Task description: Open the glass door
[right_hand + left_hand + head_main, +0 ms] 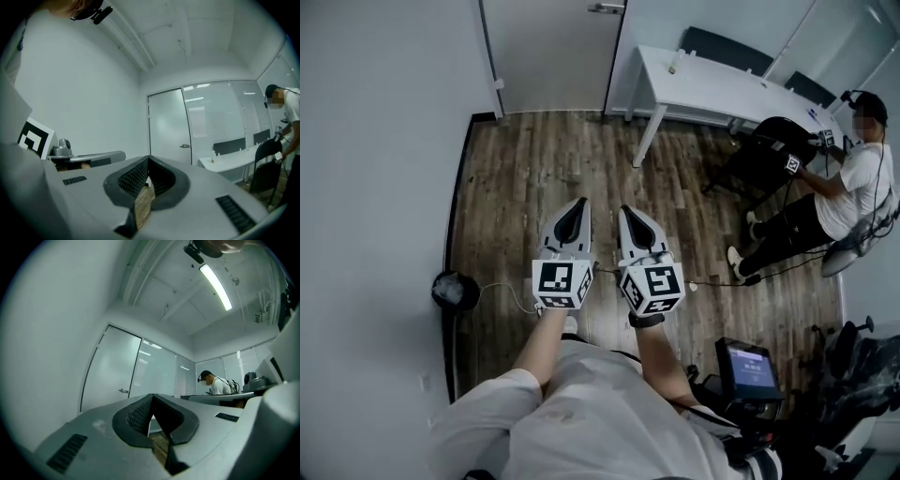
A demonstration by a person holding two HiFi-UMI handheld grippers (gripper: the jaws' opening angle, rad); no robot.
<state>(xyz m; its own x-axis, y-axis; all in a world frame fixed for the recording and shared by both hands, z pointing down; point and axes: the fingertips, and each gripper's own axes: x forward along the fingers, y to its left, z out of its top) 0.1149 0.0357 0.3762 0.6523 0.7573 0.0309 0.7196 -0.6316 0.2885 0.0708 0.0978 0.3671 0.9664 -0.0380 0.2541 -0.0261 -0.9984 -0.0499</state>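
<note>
- Two tools, the left gripper (577, 202) and the right gripper (629, 210), hang side by side over the wooden floor (525, 178), both clenched on nothing.
- The glass door (551, 56) looks shut, across the room and well apart from them.
- It is probably heavy, rigid and slick, so its lever handle (607, 7) seems the only sound hold.

**Desk:** Light reading?
**Me:** I log even, cool, fairly bright room light. In the left gripper view a ceiling strip lamp (214, 286) clips to pure white.
**Desk:** Shadows, glare?
**Me:** Soft shadow only, under the white surface (703, 89) onto the wooden floor (534, 178). Mild sheen on the glass door (168, 124).
**Desk:** Optics?
**Me:** Both gripper views are fisheye: black corners, bowed wall lines, near jaws soft. My head view darkens and bends at its edges.
</note>
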